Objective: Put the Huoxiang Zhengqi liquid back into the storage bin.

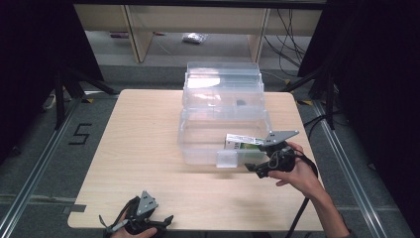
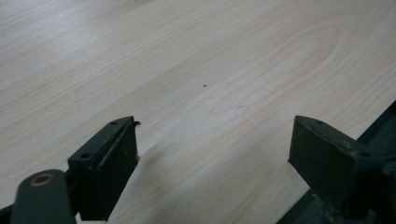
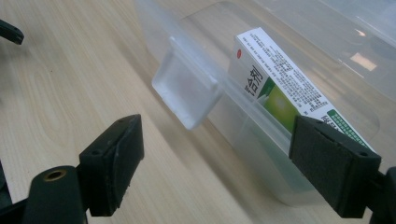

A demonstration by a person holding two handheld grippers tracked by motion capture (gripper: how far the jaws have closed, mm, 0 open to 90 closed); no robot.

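Pale wood-grain worktop (image 1: 148,148) fills centre of high view. Clear plastic storage box (image 1: 198,134) w/ its hinged lid (image 1: 223,82) tipped back sits centre-right; frosted latch tab (image 1: 227,159) hangs at its front wall. White-and-green printed carton (image 1: 241,142) lies inside, at box's front-right, against the near wall. Right tongs (image 1: 258,169), lower right, jaws spread wide, empty, just beside box's front-right corner; in right gripper view carton (image 3: 280,88) shows thru the wall. Left tongs (image 1: 141,223), bottom left, jaws apart over bare wood, holding nothing, well apart from box.
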